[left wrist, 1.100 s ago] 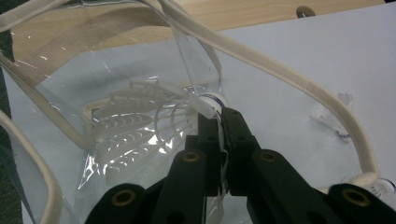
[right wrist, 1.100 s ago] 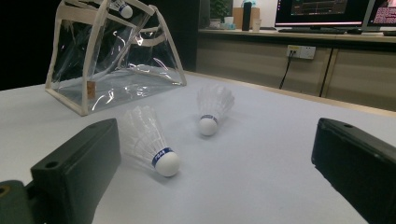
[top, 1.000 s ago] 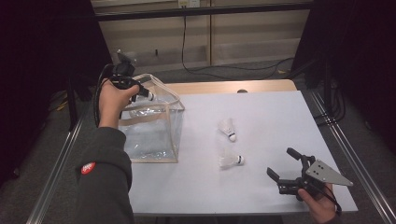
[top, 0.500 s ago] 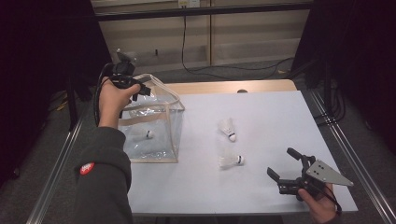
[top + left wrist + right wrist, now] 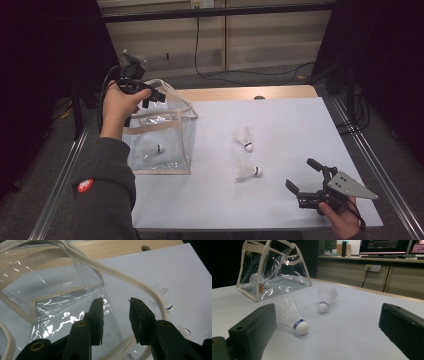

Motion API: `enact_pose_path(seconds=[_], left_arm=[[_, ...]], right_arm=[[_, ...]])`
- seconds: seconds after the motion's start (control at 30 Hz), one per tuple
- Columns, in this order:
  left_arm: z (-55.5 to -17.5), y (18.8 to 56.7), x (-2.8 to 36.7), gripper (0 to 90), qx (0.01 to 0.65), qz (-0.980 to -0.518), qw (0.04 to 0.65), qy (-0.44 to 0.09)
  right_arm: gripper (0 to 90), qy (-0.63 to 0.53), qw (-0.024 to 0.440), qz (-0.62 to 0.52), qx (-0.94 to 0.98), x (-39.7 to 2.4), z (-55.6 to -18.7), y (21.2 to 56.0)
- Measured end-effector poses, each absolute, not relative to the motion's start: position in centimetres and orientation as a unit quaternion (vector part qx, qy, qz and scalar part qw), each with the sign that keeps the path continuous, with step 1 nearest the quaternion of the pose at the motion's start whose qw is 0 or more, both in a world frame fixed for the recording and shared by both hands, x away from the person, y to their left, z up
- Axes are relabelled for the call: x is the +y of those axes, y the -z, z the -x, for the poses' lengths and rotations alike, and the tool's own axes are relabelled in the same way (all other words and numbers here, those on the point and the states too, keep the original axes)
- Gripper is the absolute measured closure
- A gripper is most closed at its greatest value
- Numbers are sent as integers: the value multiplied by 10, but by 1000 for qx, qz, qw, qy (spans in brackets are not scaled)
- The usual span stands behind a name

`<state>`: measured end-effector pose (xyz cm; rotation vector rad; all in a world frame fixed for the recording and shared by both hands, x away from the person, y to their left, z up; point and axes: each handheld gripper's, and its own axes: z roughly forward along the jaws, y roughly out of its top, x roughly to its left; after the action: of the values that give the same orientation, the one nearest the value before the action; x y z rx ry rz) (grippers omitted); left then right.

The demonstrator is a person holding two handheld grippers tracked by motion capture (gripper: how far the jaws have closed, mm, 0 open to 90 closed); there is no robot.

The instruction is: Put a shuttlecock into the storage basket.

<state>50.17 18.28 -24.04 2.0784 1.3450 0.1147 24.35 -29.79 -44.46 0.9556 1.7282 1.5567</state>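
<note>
Right gripper (image 5: pixel 307 182): lower right of the high view, resting low over the white table (image 5: pixel 290 120); its jaws stand wide apart with nothing between them.
Near shuttlecock (image 5: pixel 247 171): lies on its side at mid-frame, just up and left of the right gripper, cork pointing right.
Far shuttlecock (image 5: pixel 244 138): lies a little above the near one, apart from it, cork toward the lower right.
Clear bag (image 5: pixel 162 132): stands left of centre on the table, mouth open upward, cream trim along its edges.
Shuttlecock in the bag (image 5: pixel 151 149): lies on the bag's floor, seen through the clear wall.
Left gripper (image 5: pixel 151 98): upper left, held over the bag's open mouth; its jaws have just been opening and stand narrowly apart, gripping nothing.
</note>
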Motion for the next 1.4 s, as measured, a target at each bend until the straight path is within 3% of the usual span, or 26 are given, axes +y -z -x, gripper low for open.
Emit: enact_pose_path(seconds=[0.93, 1.4], left_arm=[[-485, 233, 166, 430, 468, -813, 348, -14], [-474, 231, 159, 228, 445, -821, 359, -15]], right_arm=[[10, -589, 309, -361, 654, -297, -243, 444], [10, -589, 308, -360, 655, -297, -243, 444]])
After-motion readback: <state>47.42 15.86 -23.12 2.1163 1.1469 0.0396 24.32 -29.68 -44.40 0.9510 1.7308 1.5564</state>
